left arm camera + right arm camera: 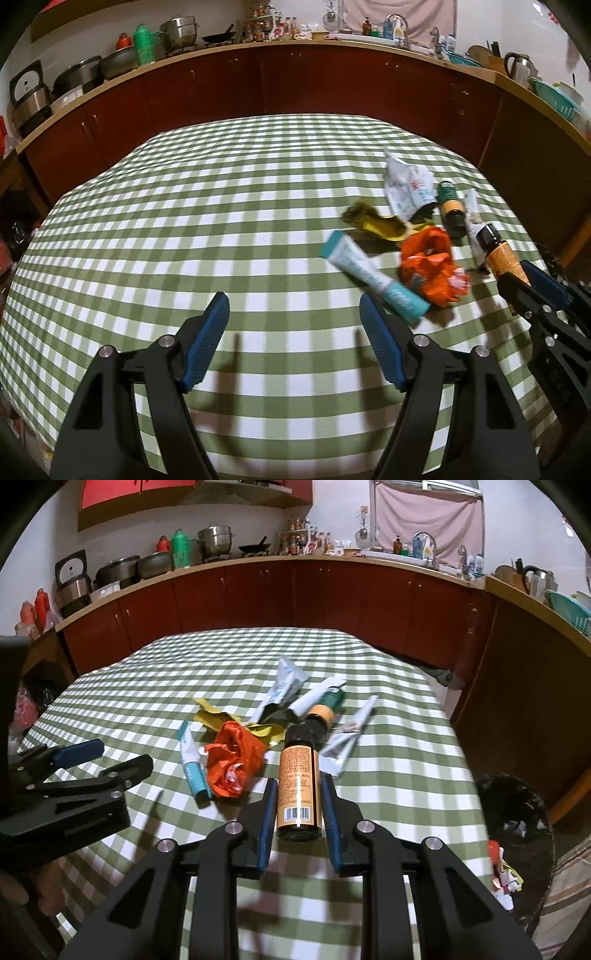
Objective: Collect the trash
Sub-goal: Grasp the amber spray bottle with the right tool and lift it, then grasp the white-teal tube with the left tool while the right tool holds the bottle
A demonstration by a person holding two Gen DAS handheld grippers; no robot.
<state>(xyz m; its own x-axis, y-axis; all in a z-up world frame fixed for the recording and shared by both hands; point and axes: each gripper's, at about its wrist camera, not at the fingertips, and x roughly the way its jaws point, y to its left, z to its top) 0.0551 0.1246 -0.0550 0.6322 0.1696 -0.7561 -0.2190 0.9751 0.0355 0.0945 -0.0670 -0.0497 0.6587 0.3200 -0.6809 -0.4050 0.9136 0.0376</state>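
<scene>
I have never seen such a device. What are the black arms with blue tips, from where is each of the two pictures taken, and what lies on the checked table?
There is no robot here. A person holds one hand tool in each hand, and each tool has two black fingers with blue pads. A wide-angle camera sits on each tool and looks forward along its fingers, so one picture comes from the left tool and one from the right.

The left gripper is open and holds nothing. The right gripper is shut on a brown bottle with an orange label.

On the green checked tablecloth lies trash: a teal and white tube, a crumpled orange wrapper, a yellow wrapper, white packets and a second small bottle. A black bin stands beside the table.
</scene>
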